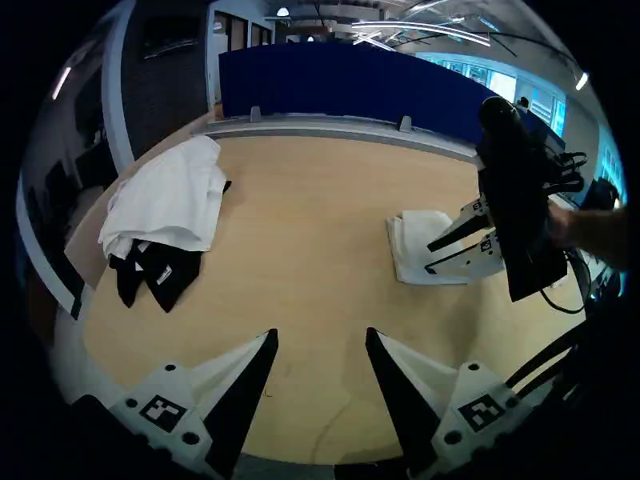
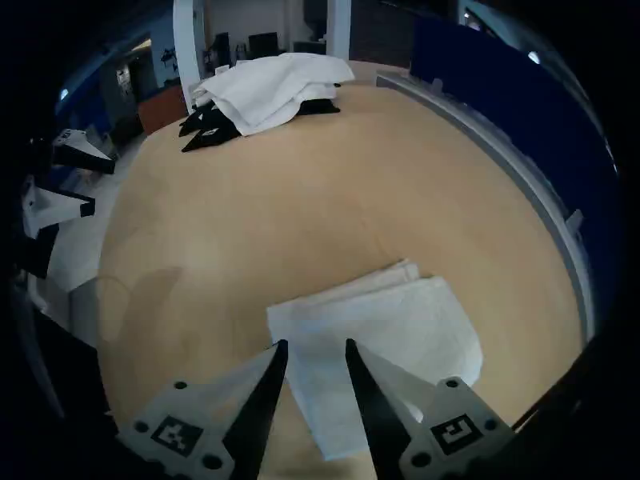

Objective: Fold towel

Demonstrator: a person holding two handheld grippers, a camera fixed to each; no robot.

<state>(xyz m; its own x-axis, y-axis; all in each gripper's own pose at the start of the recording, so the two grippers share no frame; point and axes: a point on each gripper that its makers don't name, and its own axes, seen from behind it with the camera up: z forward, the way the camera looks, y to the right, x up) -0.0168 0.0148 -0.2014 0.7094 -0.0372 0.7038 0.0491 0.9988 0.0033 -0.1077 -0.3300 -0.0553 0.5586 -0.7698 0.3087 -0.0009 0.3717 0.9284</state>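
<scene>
While the left gripper (image 1: 320, 332) hangs over the bare light wooden tabletop (image 1: 312, 200) with its fingers spread and nothing between them, a heap of crumpled white cloth (image 1: 168, 196) lies well ahead and to the left of them. The heap rests on a black garment (image 1: 156, 276) whose edges poke out beneath it. Ahead and to the right of those fingers sits the folded white terry towel (image 1: 416, 240), a flat, roughly rectangular pad with layered edges. The right gripper (image 1: 434, 258) reaches over its right side with fingers parted and covers that part. The hand (image 1: 592, 232) holding it is cut off at the edge. A dark blue partition wall (image 1: 344, 80) runs along the far side of the tabletop.

In the right gripper view, the left gripper (image 2: 102, 190) shows far off to the left, two separated fingers visible and its body lost in shadow. The heap of crumpled white cloth (image 2: 272, 84) and black garment (image 2: 210, 128) lie far ahead, left of centre. The folded white terry towel (image 2: 392, 328) lies directly ahead of the right gripper (image 2: 314, 342), whose fingers are spread with their tips over its near left part; whether they touch the fabric cannot be told. Stacked layers show along its far edge, while its near edge is hidden behind the fingers. The dark blue partition wall (image 2: 512, 104) curves along the right.
</scene>
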